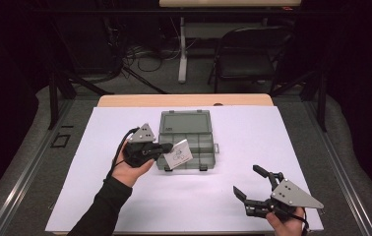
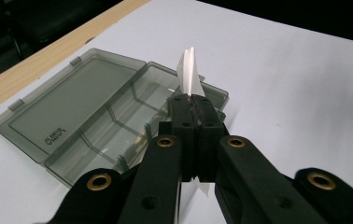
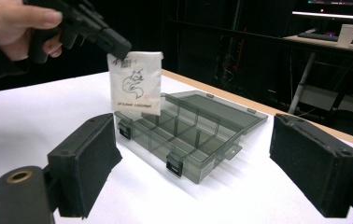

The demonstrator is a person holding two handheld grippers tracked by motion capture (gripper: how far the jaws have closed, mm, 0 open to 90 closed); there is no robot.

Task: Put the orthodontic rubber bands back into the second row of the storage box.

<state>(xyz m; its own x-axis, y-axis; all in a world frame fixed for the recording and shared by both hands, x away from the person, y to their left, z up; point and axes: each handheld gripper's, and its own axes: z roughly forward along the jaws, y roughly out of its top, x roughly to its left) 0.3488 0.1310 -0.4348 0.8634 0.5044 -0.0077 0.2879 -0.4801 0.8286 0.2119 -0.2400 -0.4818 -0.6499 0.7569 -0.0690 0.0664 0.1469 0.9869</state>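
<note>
2 black jaws of the left gripper are pressed together on a corner of a small white packet, pinching it. In the left gripper view the packet stands edge-on, sticking up past the jaw tips, and a sliver of it shows below the pads. In the right gripper view the packet hangs flat-faced from the left gripper, clear of the table, showing a line drawing and a row of small print. The left hand holds the gripper from below, with a dark sleeve behind it.

Just beyond and below the packet lies a smoky, see-through plastic box, open, its lid folded back flat on the far side. The packet is above the box's near-left part; whether it touches the rim I cannot tell. The box's tray is split into compartments by thin walls, and 2 latches sit on its near edge.

The right gripper rests low at the near right, well apart from the box, held by the right hand. Its jaws are spread wide with nothing between them; in its own view the box lies framed between the 2 pads.

Everything sits on a white sheet over a wooden table.
</note>
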